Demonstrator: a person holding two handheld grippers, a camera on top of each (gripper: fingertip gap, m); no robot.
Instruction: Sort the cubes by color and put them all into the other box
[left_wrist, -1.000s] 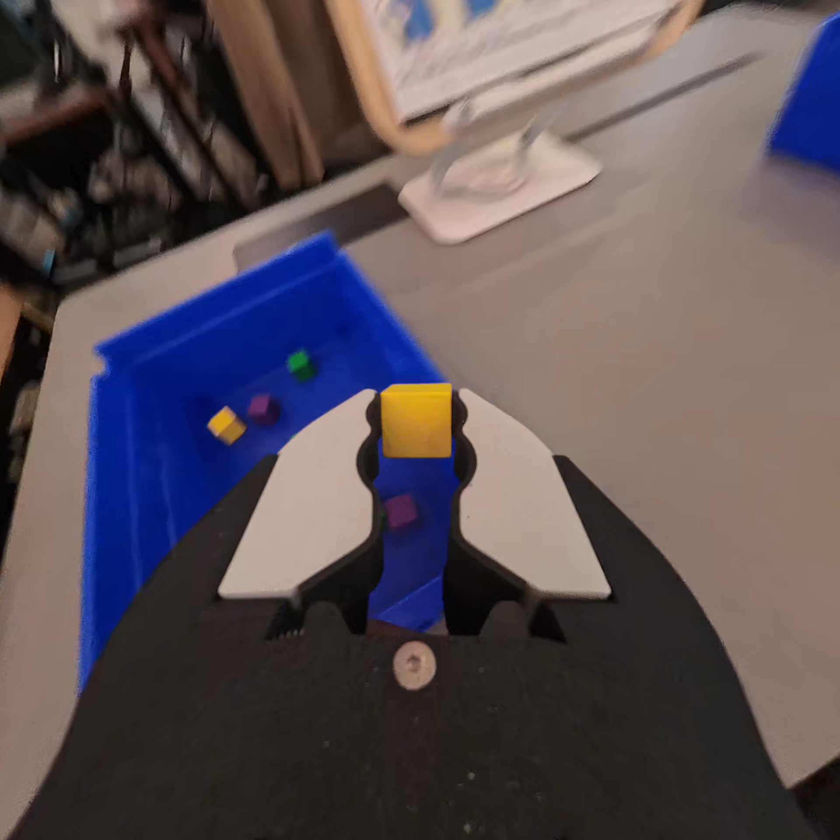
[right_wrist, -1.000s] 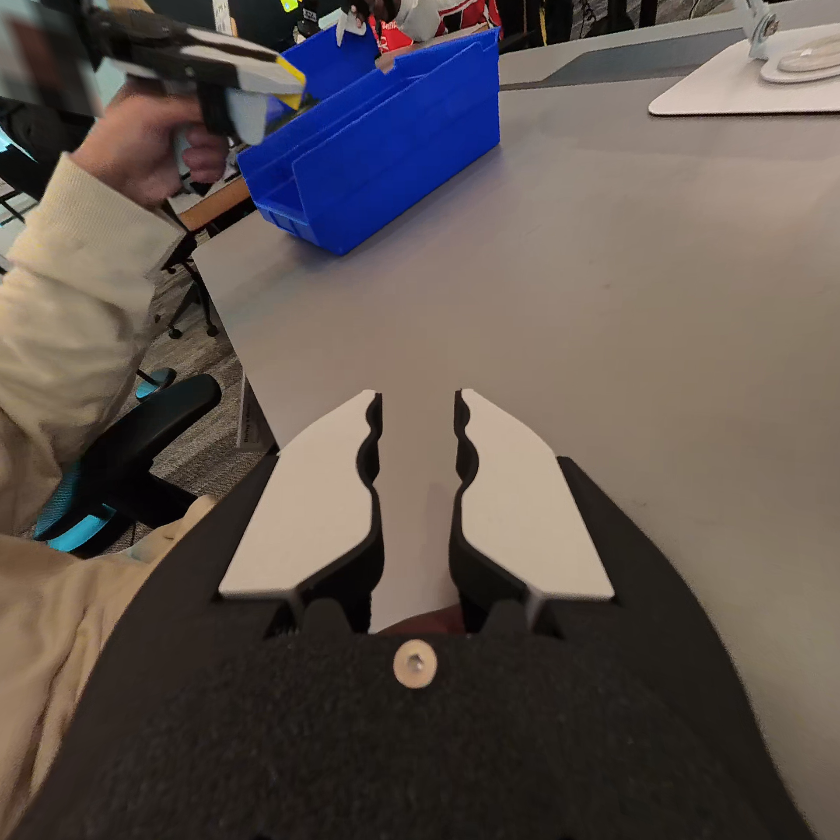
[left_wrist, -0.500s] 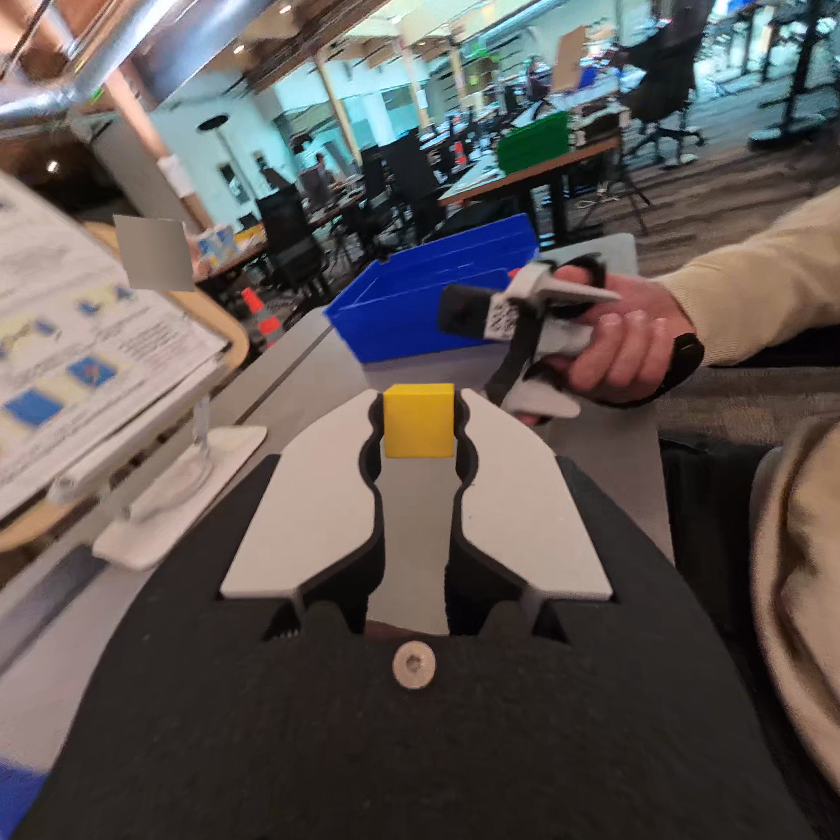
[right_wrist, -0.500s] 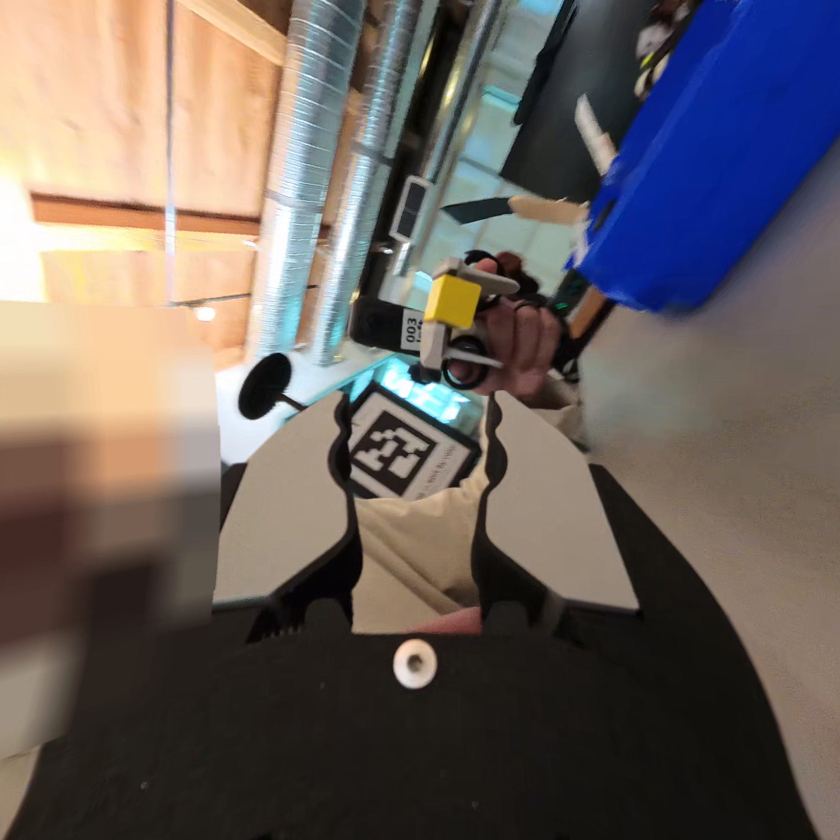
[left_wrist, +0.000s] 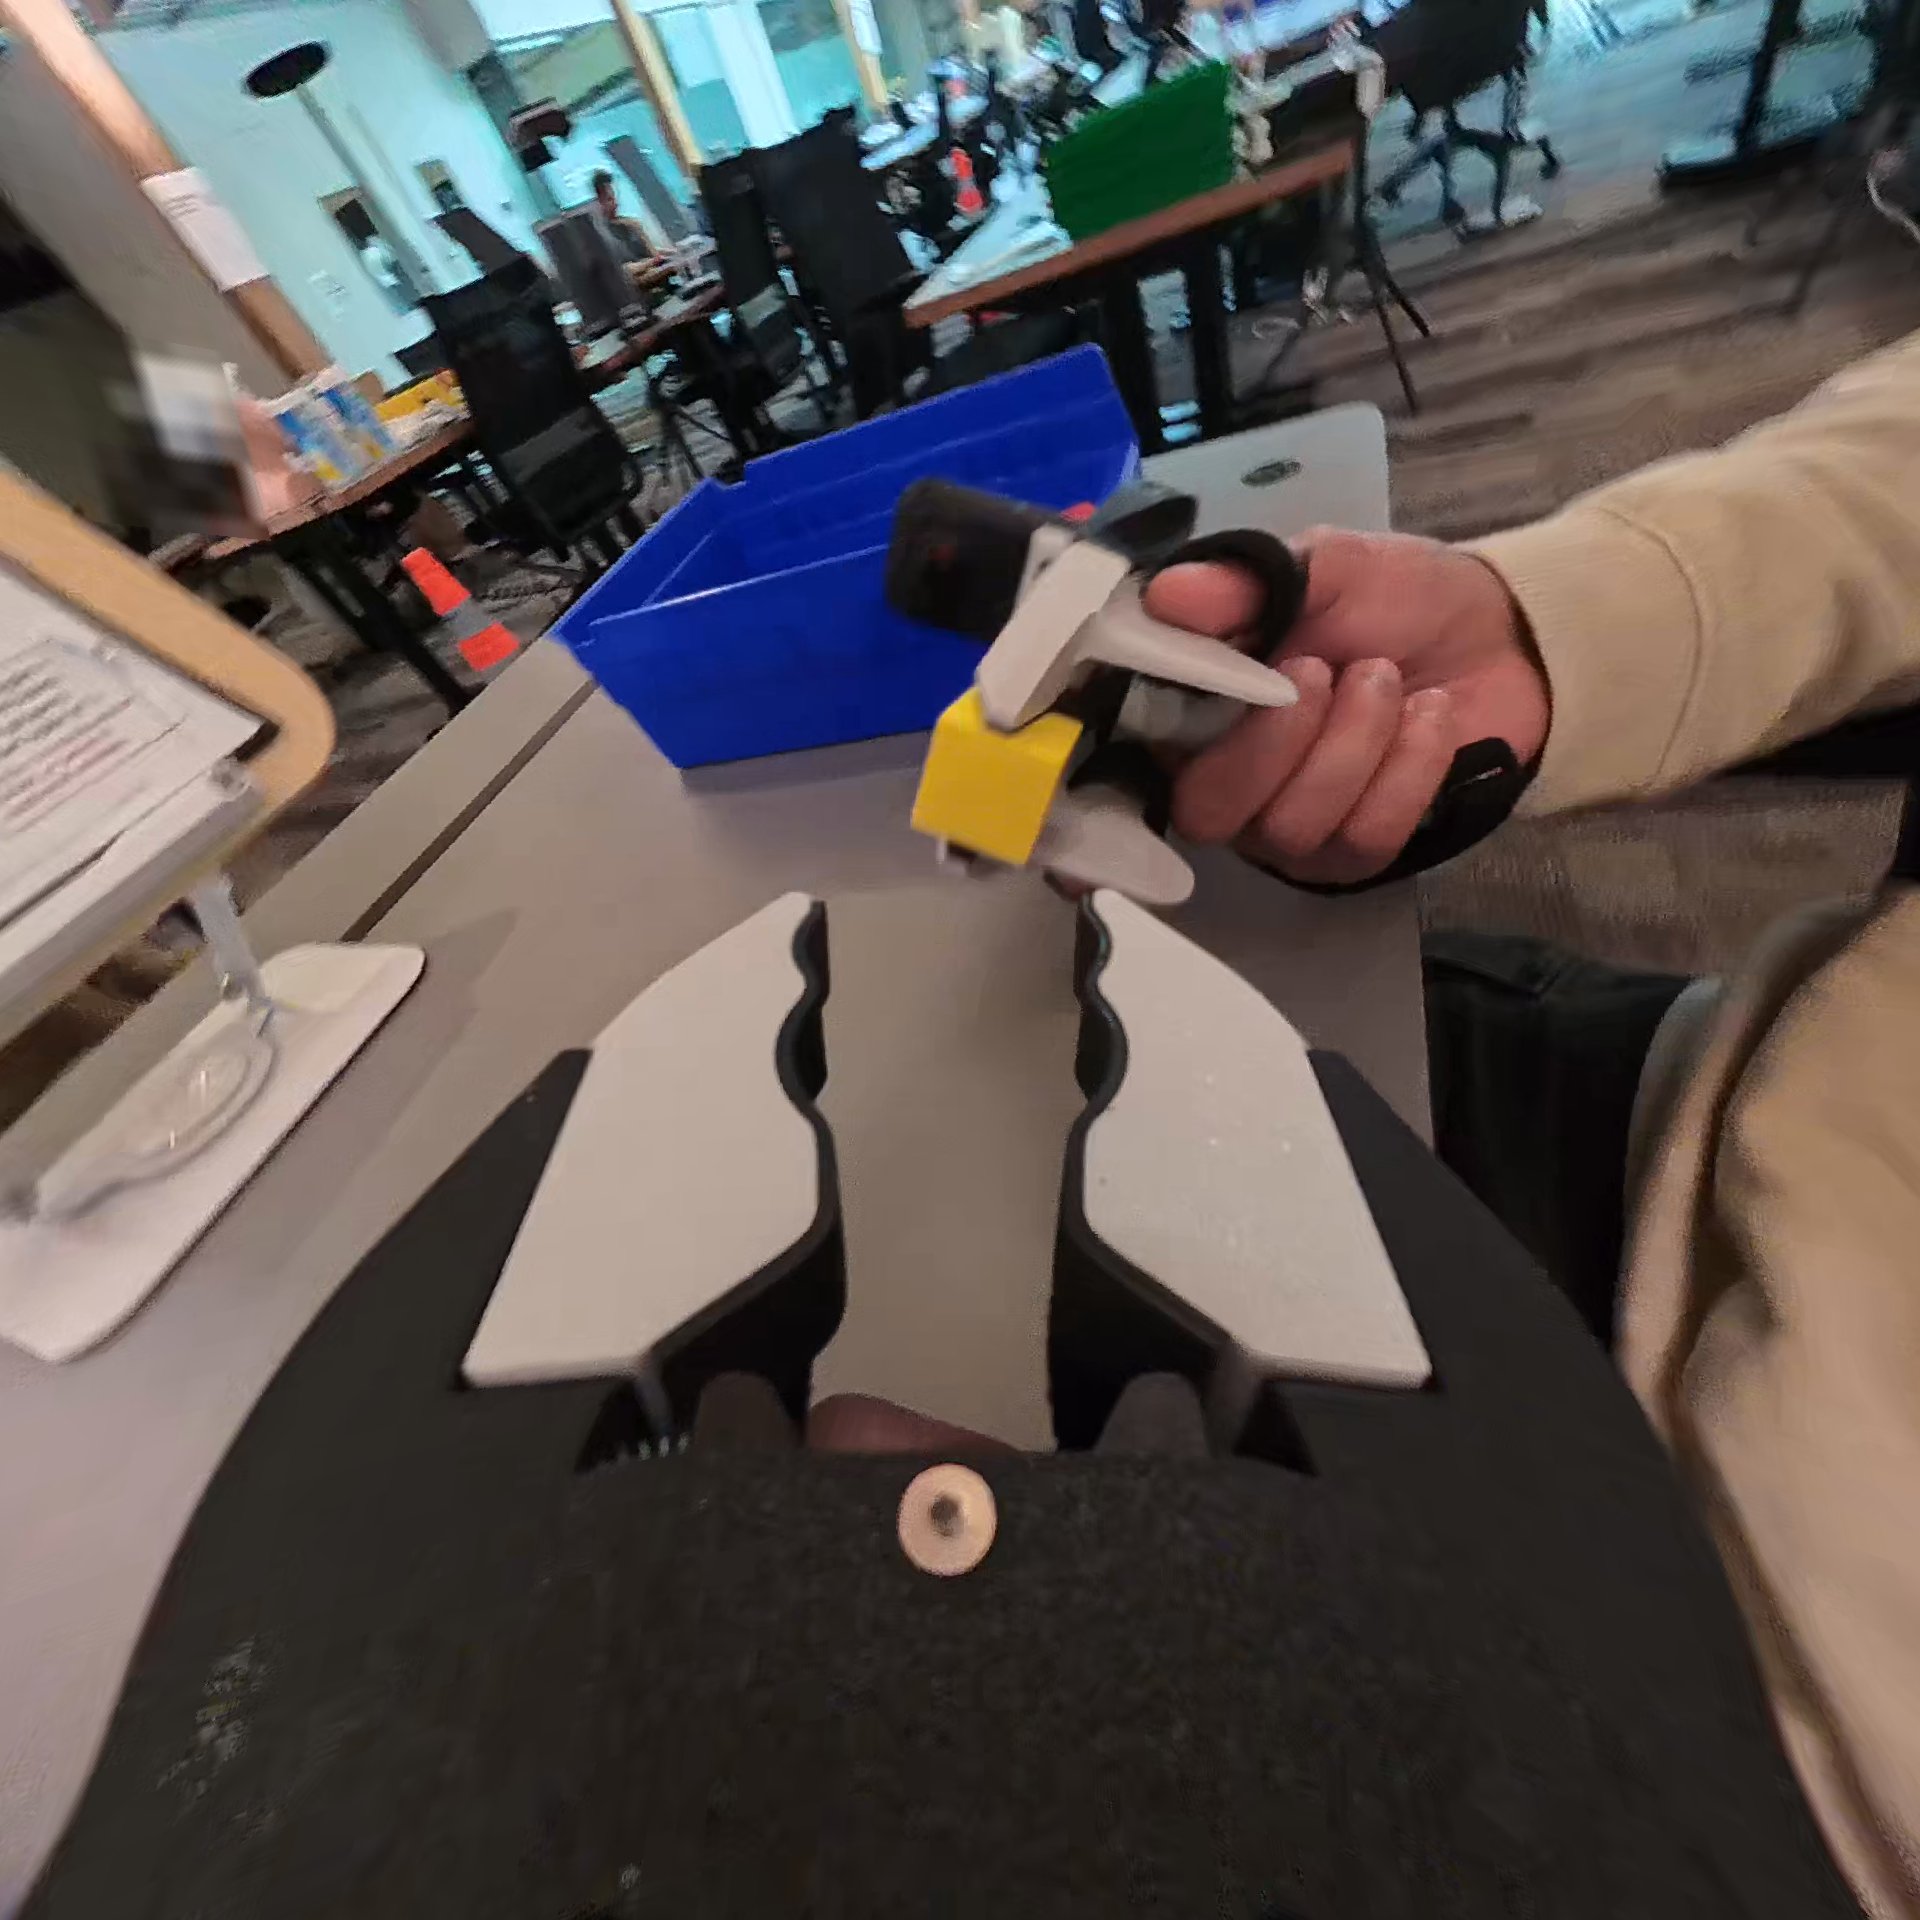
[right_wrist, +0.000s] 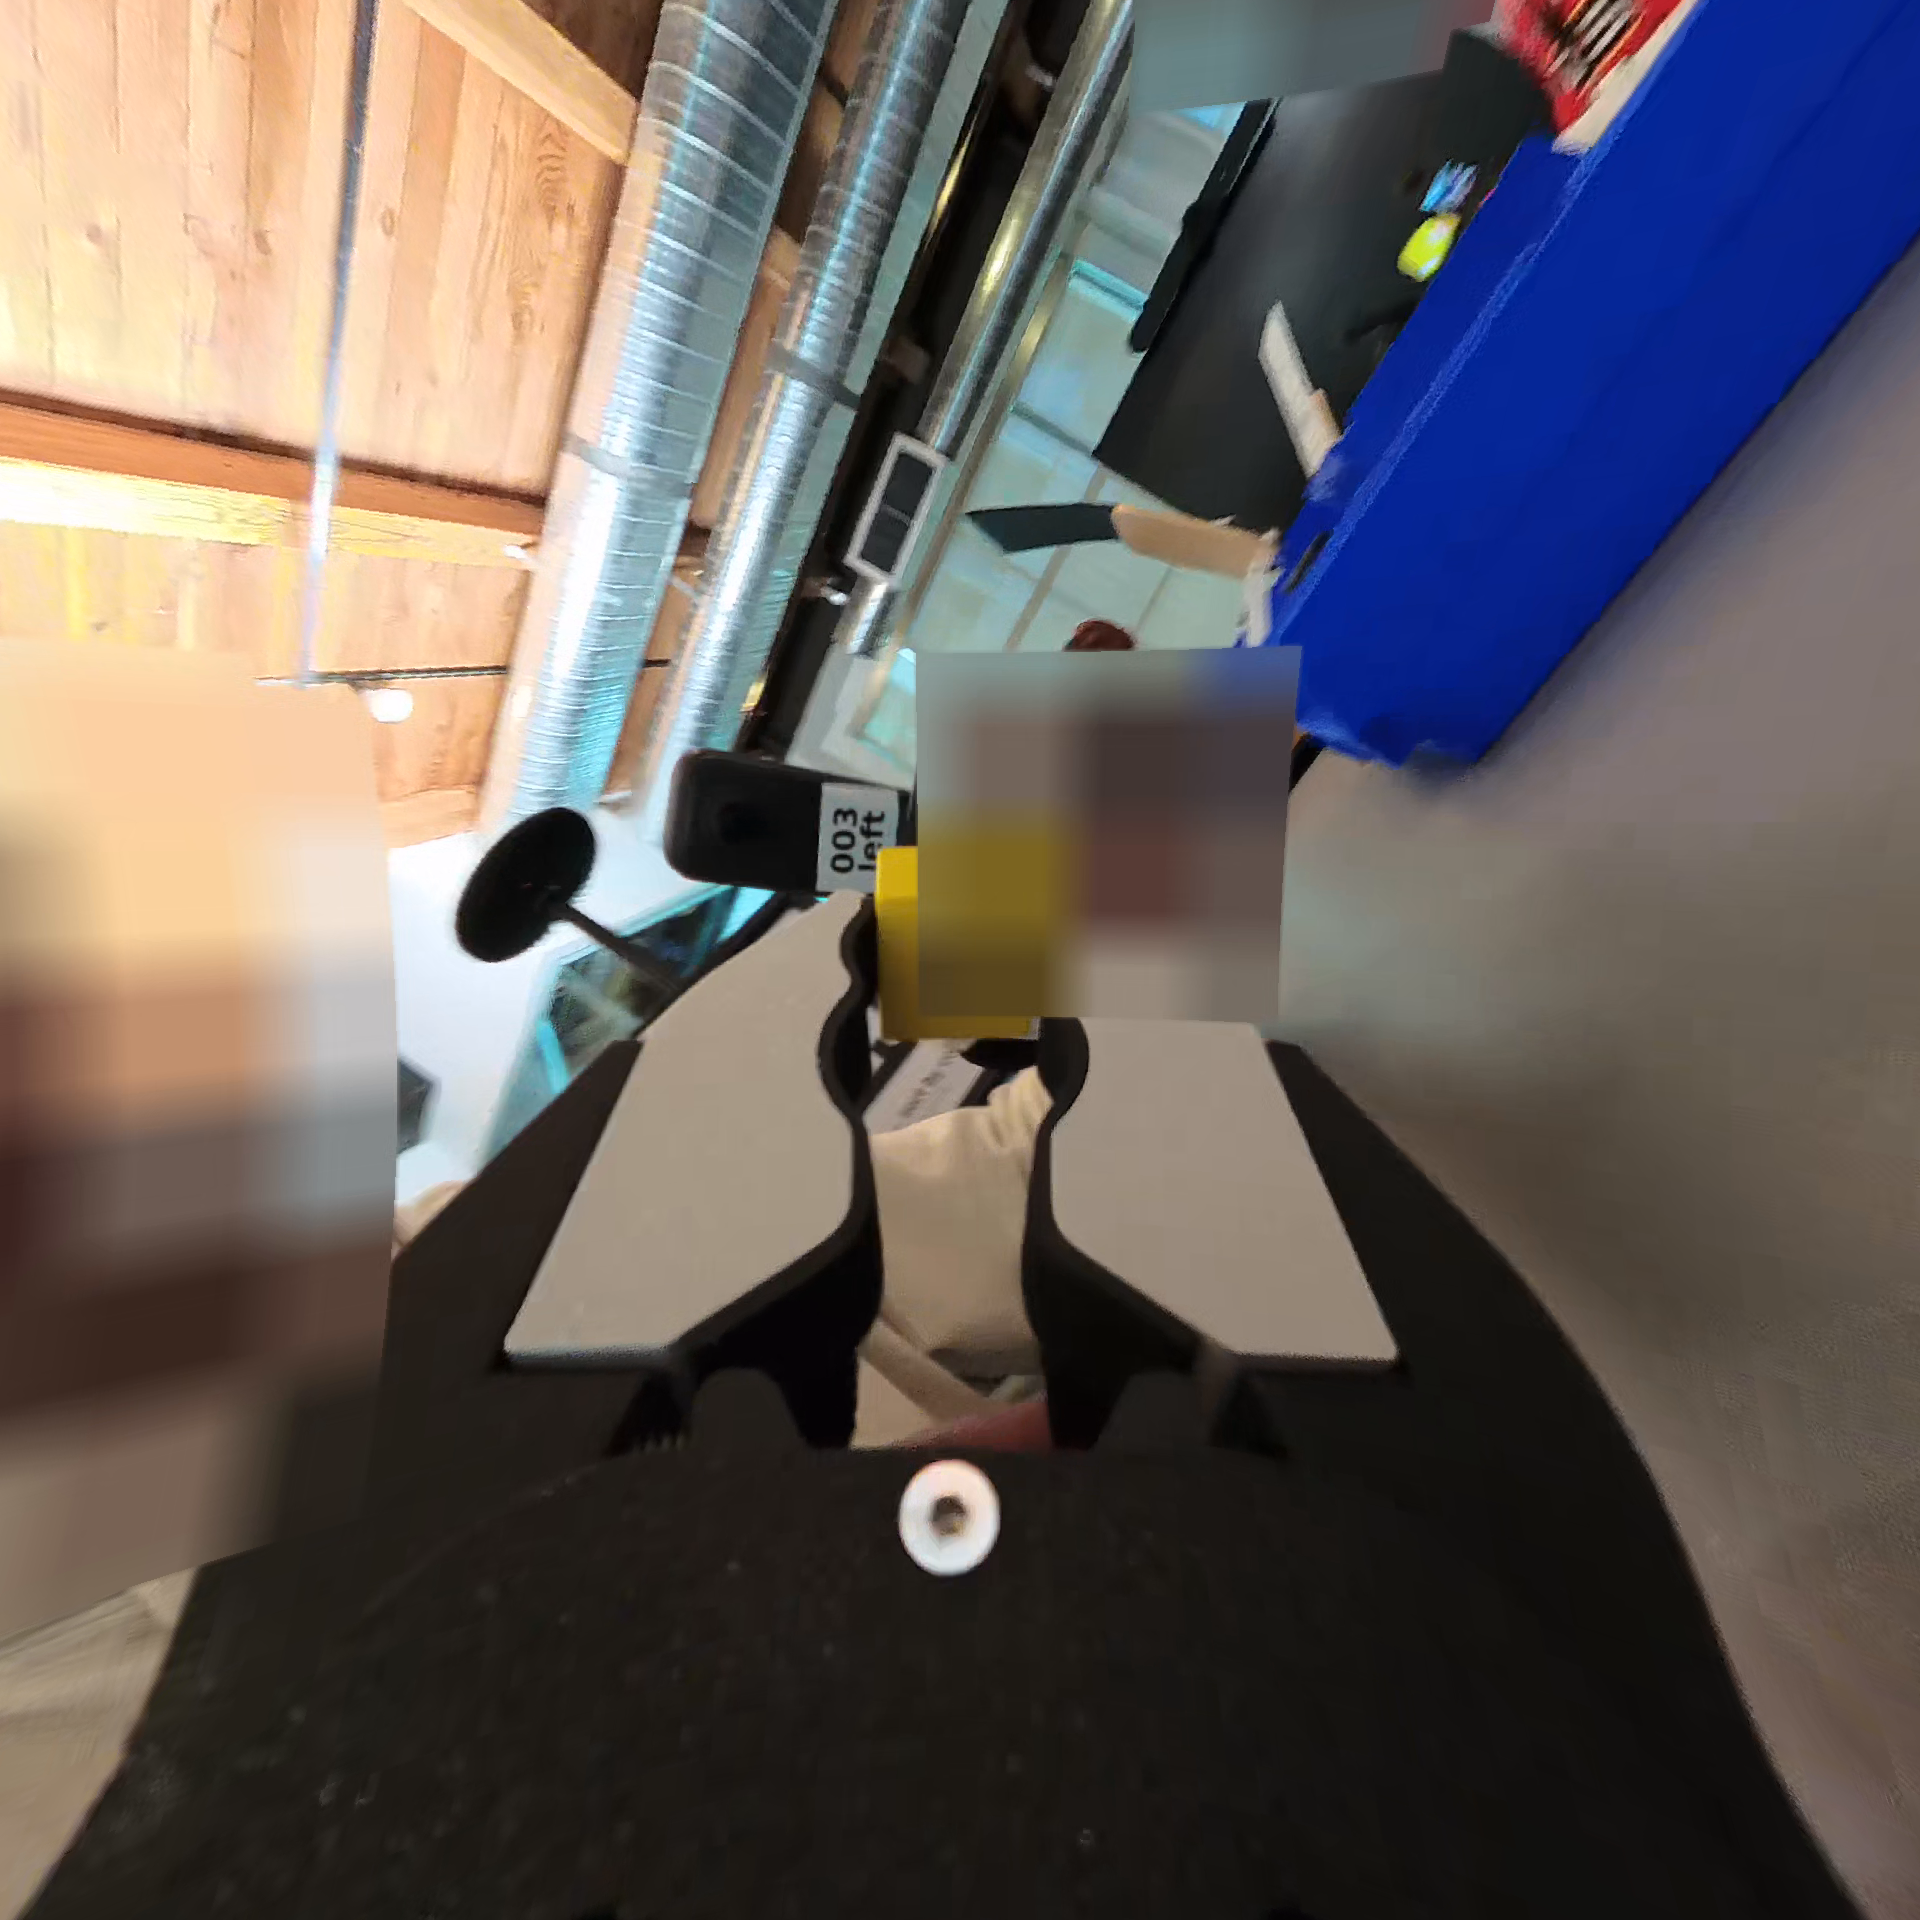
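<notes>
Tongs on the right side, the right tongs (left_wrist: 977, 781), are clenched on a yellow cube (left_wrist: 995, 790): one pale finger presses its top face and the other its underside, and a hand (left_wrist: 1351, 707) in a cream sleeve (left_wrist: 1714, 582) grips the handle. The cube is a plain, solid, bright yellow block with flat faces and crisp edges, slightly tilted, with three faces in sight from the left wrist view. It hangs in the air above the grey worktop (left_wrist: 644, 862), just ahead of the left tongs (left_wrist: 948, 914) and a little to their right, on the near side of the blue box (left_wrist: 790, 634). The left tongs are released, their fingers spread with only bare worktop between them. In the right wrist view a mosaic patch covers most of the cube, leaving a yellow strip against the left fingertip.
</notes>
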